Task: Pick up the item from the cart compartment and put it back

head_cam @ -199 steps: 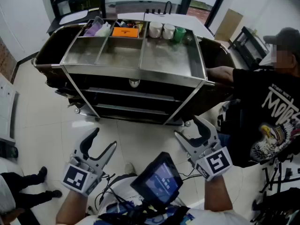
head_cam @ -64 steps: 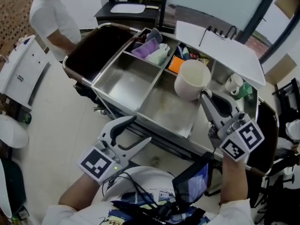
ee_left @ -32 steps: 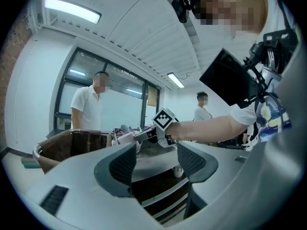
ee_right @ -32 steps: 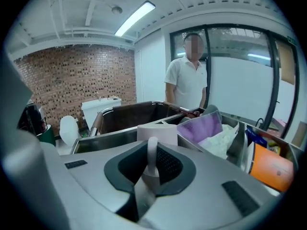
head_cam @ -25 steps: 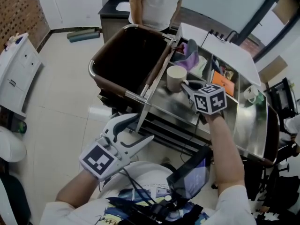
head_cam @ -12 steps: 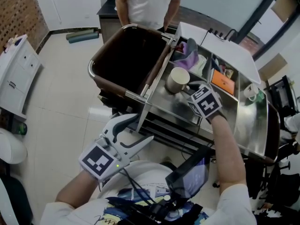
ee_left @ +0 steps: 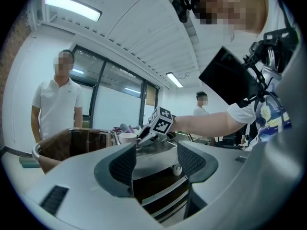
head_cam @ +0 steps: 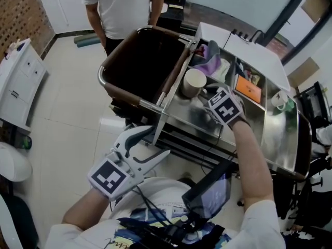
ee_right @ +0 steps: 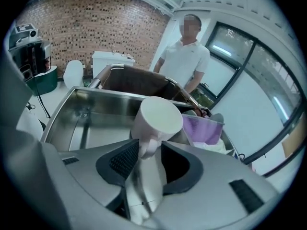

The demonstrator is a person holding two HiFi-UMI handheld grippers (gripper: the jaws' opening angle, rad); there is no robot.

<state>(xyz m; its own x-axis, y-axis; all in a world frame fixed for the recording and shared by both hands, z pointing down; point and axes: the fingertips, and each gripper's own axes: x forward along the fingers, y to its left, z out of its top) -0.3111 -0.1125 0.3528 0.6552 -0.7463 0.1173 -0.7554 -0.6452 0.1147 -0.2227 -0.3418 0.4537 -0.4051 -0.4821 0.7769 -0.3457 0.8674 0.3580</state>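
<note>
A white mug point(head_cam: 193, 82) stands in the left compartment of the steel cart point(head_cam: 181, 115), close to its far-left wall. My right gripper point(head_cam: 206, 91) reaches in from the near side. Its jaws are opening, and the mug's handle point(ee_right: 144, 146) sits loose between them while the mug point(ee_right: 156, 119) rests on the steel floor. In the left gripper view the mug point(ee_left: 127, 138) shows small beyond the right gripper point(ee_left: 144, 134). My left gripper point(head_cam: 154, 141) hangs low in front of the cart, open and empty point(ee_left: 156, 159).
A brown bag bin point(head_cam: 140, 61) hangs on the cart's left end. Purple and pale cloths point(head_cam: 210, 53) fill the far compartment, with an orange packet point(head_cam: 248, 90) and cups point(head_cam: 280, 101) to the right. A person in a white shirt point(head_cam: 124, 4) stands behind the bin.
The mug, gripped and tilted before, now stands on the compartment floor. The right jaws have spread off its handle. The person behind has stepped left.
</note>
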